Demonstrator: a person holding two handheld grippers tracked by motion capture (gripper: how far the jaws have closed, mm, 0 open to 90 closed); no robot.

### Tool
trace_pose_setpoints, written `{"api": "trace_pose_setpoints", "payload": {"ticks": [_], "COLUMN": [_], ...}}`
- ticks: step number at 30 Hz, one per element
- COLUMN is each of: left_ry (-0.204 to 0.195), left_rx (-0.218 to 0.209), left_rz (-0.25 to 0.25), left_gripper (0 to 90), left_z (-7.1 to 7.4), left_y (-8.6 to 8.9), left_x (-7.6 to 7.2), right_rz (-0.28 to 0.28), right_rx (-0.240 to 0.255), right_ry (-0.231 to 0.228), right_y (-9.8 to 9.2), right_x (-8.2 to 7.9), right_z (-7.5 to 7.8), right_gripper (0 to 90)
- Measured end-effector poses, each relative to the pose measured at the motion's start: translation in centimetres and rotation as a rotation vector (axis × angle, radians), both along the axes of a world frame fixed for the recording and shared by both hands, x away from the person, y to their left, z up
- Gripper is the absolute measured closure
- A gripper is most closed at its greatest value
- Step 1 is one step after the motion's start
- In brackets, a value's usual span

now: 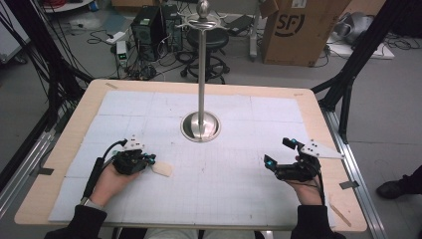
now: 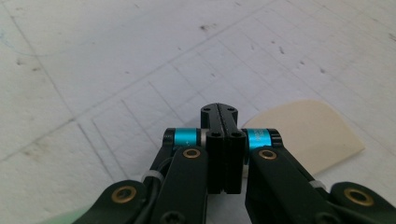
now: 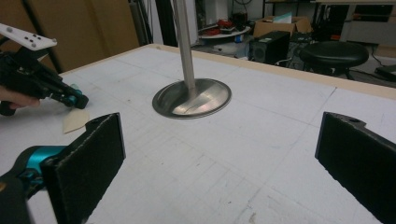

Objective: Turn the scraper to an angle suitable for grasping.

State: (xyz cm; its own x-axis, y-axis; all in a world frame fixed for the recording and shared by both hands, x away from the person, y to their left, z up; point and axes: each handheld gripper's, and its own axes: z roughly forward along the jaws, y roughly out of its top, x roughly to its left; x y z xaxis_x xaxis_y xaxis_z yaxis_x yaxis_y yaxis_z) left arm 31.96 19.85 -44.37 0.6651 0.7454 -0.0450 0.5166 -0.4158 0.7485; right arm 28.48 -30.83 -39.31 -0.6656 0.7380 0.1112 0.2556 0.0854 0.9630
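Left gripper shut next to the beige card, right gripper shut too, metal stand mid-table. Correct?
Not quite: the right gripper is open, its jaws wide apart in the right gripper view. The left gripper is shut beside the beige card, and the metal stand is mid-table.

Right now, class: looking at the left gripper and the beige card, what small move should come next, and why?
Probably open the left gripper. Its jaws are pressed shut with nothing between them, and the card lies flat on the mat just beside the tips, so shut jaws cannot take its edge. The right gripper is open and well away from the card.
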Motion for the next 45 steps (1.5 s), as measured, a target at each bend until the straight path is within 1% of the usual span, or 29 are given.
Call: {"api": "trace_pose_setpoints", "payload": {"ticks": [4, 7, 8, 9, 10, 13, 15, 16, 17, 19, 20, 21, 22, 23, 24, 25, 26, 28, 30, 31, 32, 33, 34, 35, 36, 37, 39, 40, 45], "left_ry": [0.006, 0.009, 0.009, 0.005, -0.002, -0.005, -0.019, -0.034, -0.048, -0.075, -0.076, -0.071, -0.071, -0.056, -0.056, -0.056, -0.045, -0.039, -0.033, -0.015, -0.015, 0.007, 0.007, 0.018, 0.018, 0.028, 0.029, 0.022, 0.015], "left_rx": [0.021, 0.020, 0.026, 0.023, 0.031, 0.028, 0.040, 0.048, 0.047, 0.011, -0.009, -0.015, -0.015, -0.012, -0.012, -0.015, -0.019, -0.022, -0.015, -0.008, -0.008, -0.001, -0.001, 0.022, 0.022, 0.034, 0.031, 0.024, 0.002], "left_rz": [-0.032, -0.045, -0.051, -0.048, -0.050, -0.055, -0.066, -0.065, -0.061, -0.047, -0.027, -0.016, -0.016, -0.001, -0.001, 0.007, 0.021, 0.028, 0.032, 0.039, 0.039, 0.036, 0.036, 0.038, 0.038, 0.042, 0.043, 0.056, 0.076], "left_gripper": [89.9, 90.0, 90.0, 90.0, 89.9, 90.0, 90.0, 90.0, 90.0, 90.0, 90.0, 90.0, 90.0, 90.0, 90.0, 90.0, 90.0, 90.0, 90.0, 90.0, 90.0, 90.0, 90.0, 90.0, 90.0, 90.0, 90.0, 90.0, 90.0], "left_z": [0.2, 0.2, 0.2, 0.2, 0.2, 0.2, 0.3, 0.4, 0.6, 1.3, 1.7, 1.7, 1.7, 1.6, 1.6, 1.5, 1.5, 1.5, 1.5, 1.2, 1.2, 0.9, 0.9, 0.7, 0.7, 0.5, 0.4, 0.4, 0.1], "left_y": [-0.3, -0.4, -0.4, -0.5, -0.5, -0.5, -0.4, -0.4, -0.1, 0.8, 1.7, 2.3, 2.3, 3.3, 3.3, 3.8, 4.4, 4.8, 4.9, 5.2, 5.2, 5.4, 5.4, 5.4, 5.4, 5.5, 5.6, 5.6, 5.4], "left_x": [-1.1, -1.7, -1.9, -2.1, -2.4, -2.3, -2.4, -2.5, -2.6, -2.7, -2.7, -2.8, -2.8, -2.8, -2.8, -2.9, -3.1, -3.2, -3.2, -3.2, -3.2, -3.2, -3.2, -3.2, -3.2, -3.1, -3.0, -2.9, -2.3], "right_rz": [0.004, 0.005, 0.007, 0.009, 0.011, 0.010, 0.012, 0.013, 0.014, 0.013, 0.013, 0.012, 0.011, 0.013, 0.013, 0.013, 0.014, 0.016, 0.020, 0.023, 0.024, 0.024, 0.026, 0.028, 0.028, 0.028, 0.030, 0.029, 0.029], "right_rx": [-0.004, -0.007, -0.007, -0.005, -0.006, -0.004, -0.004, -0.005, -0.006, -0.005, -0.007, -0.007, -0.007, -0.005, -0.004, -0.004, -0.002, -0.006, -0.004, -0.004, -0.006, -0.005, -0.008, -0.008, -0.010, -0.009, -0.008, -0.010, -0.013], "right_ry": [-0.003, -0.001, -0.003, 0.003, -0.001, 0.000, -0.004, -0.005, -0.008, -0.006, -0.006, -0.006, -0.005, -0.005, -0.004, -0.007, 0.000, -0.005, -0.003, -0.003, -0.004, -0.002, -0.006, -0.004, -0.007, -0.006, -0.006, 0.001, -0.003], "right_y": [0.1, 0.2, 0.3, 0.3, 0.4, 0.4, 0.5, 0.5, 0.5, 0.6, 0.6, 0.6, 0.6, 0.6, 0.6, 0.6, 0.6, 0.7, 0.8, 0.9, 0.9, 1.0, 1.0, 1.0, 1.0, 1.0, 1.1, 1.1, 1.1], "right_x": [0.1, 0.1, 0.2, 0.1, 0.2, 0.2, 0.2, 0.2, 0.3, 0.3, 0.4, 0.4, 0.4, 0.5, 0.5, 0.5, 0.5, 0.6, 0.7, 0.7, 0.7, 0.7, 0.8, 0.8, 0.9, 0.9, 0.9, 0.9, 0.9], "right_z": [0.0, 0.0, 0.0, 0.0, 0.0, 0.1, 0.1, 0.1, 0.2, 0.2, 0.2, 0.2, 0.1, 0.1, 0.1, 0.1, 0.1, 0.1, 0.1, 0.2, 0.2, 0.2, 0.2, 0.2, 0.1, 0.1, 0.1, 0.1, 0.1], "right_gripper": [0.6, 0.6, 0.6, 0.6, 0.6, 0.6, 0.6, 0.6, 0.6, 0.6, 0.6, 0.6, 0.6, 0.6, 0.6, 0.6, 0.6, 0.6, 0.6, 0.6, 0.6, 0.6, 0.6, 0.6, 0.6, 0.6, 0.6, 0.6, 0.6]}}
